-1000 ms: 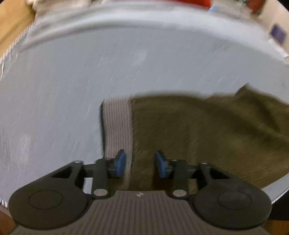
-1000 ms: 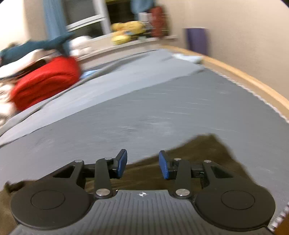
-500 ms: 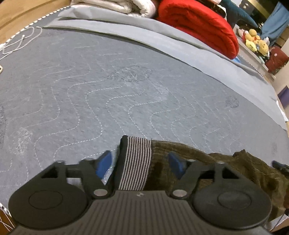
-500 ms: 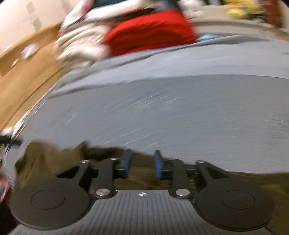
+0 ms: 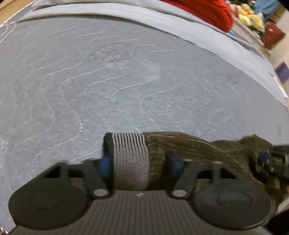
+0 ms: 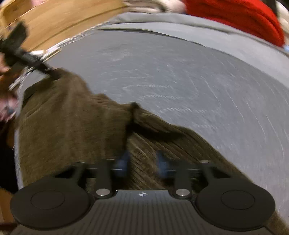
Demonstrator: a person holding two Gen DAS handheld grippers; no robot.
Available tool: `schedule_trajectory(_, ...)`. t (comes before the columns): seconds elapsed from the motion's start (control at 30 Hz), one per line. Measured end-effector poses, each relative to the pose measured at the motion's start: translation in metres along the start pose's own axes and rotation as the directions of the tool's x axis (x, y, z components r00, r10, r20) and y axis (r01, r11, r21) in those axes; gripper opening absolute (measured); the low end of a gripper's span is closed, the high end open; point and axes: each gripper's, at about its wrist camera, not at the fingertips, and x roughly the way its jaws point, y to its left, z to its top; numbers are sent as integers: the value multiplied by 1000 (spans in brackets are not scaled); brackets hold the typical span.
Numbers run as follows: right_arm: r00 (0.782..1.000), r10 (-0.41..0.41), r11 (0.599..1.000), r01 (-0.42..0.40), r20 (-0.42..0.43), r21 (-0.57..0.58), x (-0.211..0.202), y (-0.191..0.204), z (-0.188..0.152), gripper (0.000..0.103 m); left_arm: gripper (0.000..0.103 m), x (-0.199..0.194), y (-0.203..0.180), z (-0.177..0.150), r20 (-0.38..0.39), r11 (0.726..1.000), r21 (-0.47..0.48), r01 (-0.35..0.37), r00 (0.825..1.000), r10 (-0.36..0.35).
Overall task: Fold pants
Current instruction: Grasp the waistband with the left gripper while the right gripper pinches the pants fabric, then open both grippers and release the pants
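The olive-brown pants point(image 5: 198, 144) lie bunched along the near edge of the grey quilted bed cover point(image 5: 126, 81), stretched between the two hands. The left tongs point(image 5: 140, 162) straddle the striped elastic waistband point(image 5: 131, 159) at the left end; their jaws are closing with the band between the blue pads, which already look to be touching it, though blur hides the contact. The right tongs point(image 6: 142, 162) sit over the ribbed fabric further right (their jaws closing too), cloth gathered between the pads, apparently pinched. Holding both ends this way likely lets the person pull the garment taut and flat before making a fold. A red blanket point(image 5: 207, 12) lies at the far side, well apart.
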Motion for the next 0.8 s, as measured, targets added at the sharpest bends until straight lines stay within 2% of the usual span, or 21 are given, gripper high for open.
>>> schedule_trajectory(0.03, 1000, 8, 1000, -8, 30, -1, -9, -2, 5, 10, 47, -6, 1, 0, 18, 1000, 2, 14, 1000, -14)
schedule_trajectory(0.07, 993, -4, 998, -4, 120, 67, -27, -13, 14, 10, 46, -12, 3, 0, 42, 1000, -8, 27, 999, -27)
schedule_trajectory(0.13, 963, -42, 965, -30, 267, 260, -51, -46, 24, 7, 46, -23, 10, 0, 81, 998, -37, 57, 995, -54)
schedule_trajectory(0.17, 947, -109, 935, -6, 304, 354, -58, -60, 22, 0, 46, -22, 13, -1, 76, 998, -48, 51, 996, -47)
schedule_trajectory(0.2, 933, -228, 892, 85, 280, 443, -58, -73, 19, 0, 47, -16, 16, -3, 53, 997, -60, 38, 998, -35)
schedule_trajectory(0.23, 926, -306, 840, 155, 219, 519, -52, -85, 14, 0, 48, -11, 17, -4, 34, 997, -66, 30, 999, -28)
schedule_trajectory(0.27, 928, -334, 796, 184, 165, 577, -47, -95, 7, 0, 52, -7, 17, -6, 27, 998, -67, 22, 999, -21)
schedule_trajectory(0.3, 938, -321, 764, 178, 126, 621, -43, -103, 0, 0, 55, -7, 17, -6, 28, 998, -65, 17, 999, -15)
schedule_trajectory(0.33, 943, -309, 758, 165, 123, 631, -45, -105, -3, 1, 55, -9, 17, -5, 31, 998, -68, 15, 999, -13)
schedule_trajectory(0.4, 941, -282, 811, 130, 187, 570, -57, -92, 3, 4, 56, -9, 19, -4, 36, 996, -89, 19, 999, -16)
schedule_trajectory(0.43, 942, -243, 846, 89, 232, 527, -63, -82, 6, 4, 56, -9, 21, -4, 34, 995, -93, 21, 999, -18)
schedule_trajectory(0.47, 945, -190, 876, 41, 266, 481, -68, -73, 9, 14, 56, -8, 20, -5, 33, 996, -92, 18, 999, -15)
schedule_trajectory(0.5, 949, -140, 900, 2, 284, 437, -70, -63, 14, 41, 56, -7, 19, -4, 34, 996, -88, 10, 999, -7)
schedule_trajectory(0.57, 955, -65, 940, -39, 290, 339, -65, -40, 20, 72, 57, -8, 14, -5, 35, 997, -77, -4, 999, 7)
schedule_trajectory(0.63, 968, -25, 971, -36, 251, 235, -52, -17, 26, 72, 57, -9, 12, -3, 32, 997, -73, -11, 999, 14)
schedule_trajectory(0.67, 978, -35, 983, -4, 207, 186, -42, -6, 28, 71, 57, -9, 12, -3, 31, 997, -76, -12, 999, 14)
schedule_trajectory(0.7, 984, -54, 989, 29, 168, 147, -33, 4, 27, 65, 57, -9, 13, -3, 31, 997, -77, -13, 999, 15)
schedule_trajectory(0.73, 990, -72, 993, 60, 121, 105, -21, 11, 26, 50, 56, -9, 13, -3, 31, 997, -76, -14, 999, 16)
schedule_trajectory(0.77, 991, -109, 992, 104, 83, 65, -11, 15, 24, 5, 54, -9, 13, -3, 35, 997, -72, -13, 999, 16)
schedule_trajectory(0.8, 983, -158, 986, 153, 91, 58, -8, 14, 19, 3, 52, -11, 12, -2, 42, 998, -68, -15, 999, 18)
